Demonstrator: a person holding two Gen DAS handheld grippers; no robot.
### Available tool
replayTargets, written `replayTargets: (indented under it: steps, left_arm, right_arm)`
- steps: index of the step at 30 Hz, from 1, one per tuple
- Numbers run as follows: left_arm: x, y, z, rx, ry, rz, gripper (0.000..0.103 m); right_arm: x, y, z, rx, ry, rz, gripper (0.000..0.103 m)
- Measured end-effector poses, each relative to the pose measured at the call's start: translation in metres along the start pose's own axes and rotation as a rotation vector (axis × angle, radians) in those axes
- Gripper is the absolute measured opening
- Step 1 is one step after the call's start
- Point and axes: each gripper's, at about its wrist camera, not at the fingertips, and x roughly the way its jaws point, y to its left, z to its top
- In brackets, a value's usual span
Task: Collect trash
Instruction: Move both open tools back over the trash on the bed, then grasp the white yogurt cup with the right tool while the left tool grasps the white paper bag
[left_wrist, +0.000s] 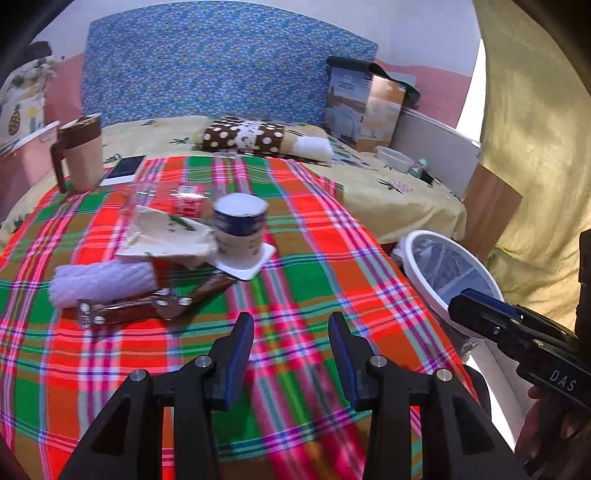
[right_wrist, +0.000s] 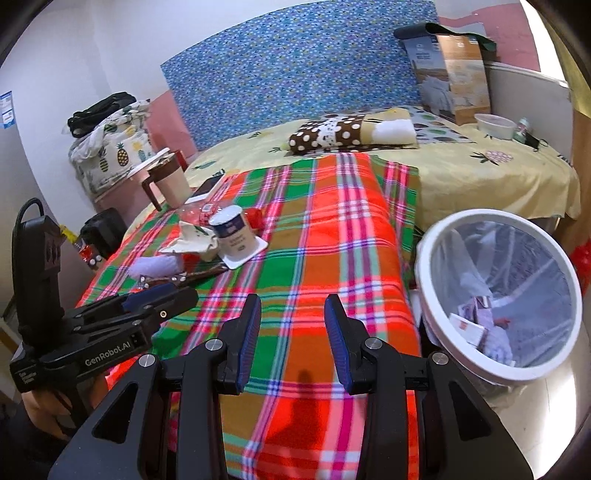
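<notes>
Two tongs hang over the plaid blanket (right_wrist: 332, 229) on the bed, both empty, and the trash waits in a small heap toward the far left of it. An upturned yogurt cup (left_wrist: 240, 225) stands on its square rim; touching it on the left lie a crumpled paper wrapper (left_wrist: 170, 236), a white roll (left_wrist: 99, 282), a brown foil wrapper (left_wrist: 155, 304) and, behind, a clear plastic piece (left_wrist: 166, 195). The bin (right_wrist: 495, 295) sits on the floor just beside the bed's right edge, with some scraps already in it.

Several risks stand out, as I judge them. Heaped pieces overlap, so a pinch at one may drag or scatter its neighbours. On a soft blanket the cup could tip, and a low pinch at the flat foil may catch cloth instead. A mug (left_wrist: 81, 155) and phone (left_wrist: 123, 168) sit near the heap and are not trash; a broad sweep could knock them. Light paper could slip out on the way across the blanket and miss the bin.

The left tongs (left_wrist: 291, 350) stand about half open with only blanket between the pads, touching nothing. The right tongs (right_wrist: 293, 332) are likewise parted to a middling gap, empty, over the near edge of the blanket, with the bin to their right.
</notes>
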Motion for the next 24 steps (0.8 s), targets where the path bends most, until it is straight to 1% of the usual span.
replayTargets:
  steps: [2, 11, 17, 19, 21, 24]
  left_arm:
    - [-0.001, 0.007, 0.001, -0.013, -0.005, 0.013, 0.042]
    - [-0.004, 0.055, 0.017, -0.1, -0.03, 0.084, 0.042]
    - [0.0, 0.085, 0.032, -0.139, -0.038, 0.124, 0.042]
    - [0.003, 0.094, 0.036, -0.148, -0.039, 0.131, 0.042]
    - [0.007, 0.101, 0.039, -0.155, -0.033, 0.137, 0.042]
    - [0.014, 0.113, 0.044, -0.163, -0.025, 0.137, 0.042]
  right_arm:
    - [0.002, 0.004, 0.003, -0.005, -0.003, 0.01, 0.049]
    - [0.019, 0.018, 0.014, -0.047, 0.005, 0.035, 0.049]
    - [0.036, 0.031, 0.026, -0.077, 0.01, 0.055, 0.05]
    - [0.043, 0.036, 0.03, -0.089, 0.014, 0.061, 0.051]
    - [0.051, 0.041, 0.033, -0.101, 0.019, 0.07, 0.057]
    - [0.06, 0.047, 0.037, -0.116, 0.027, 0.076, 0.058]
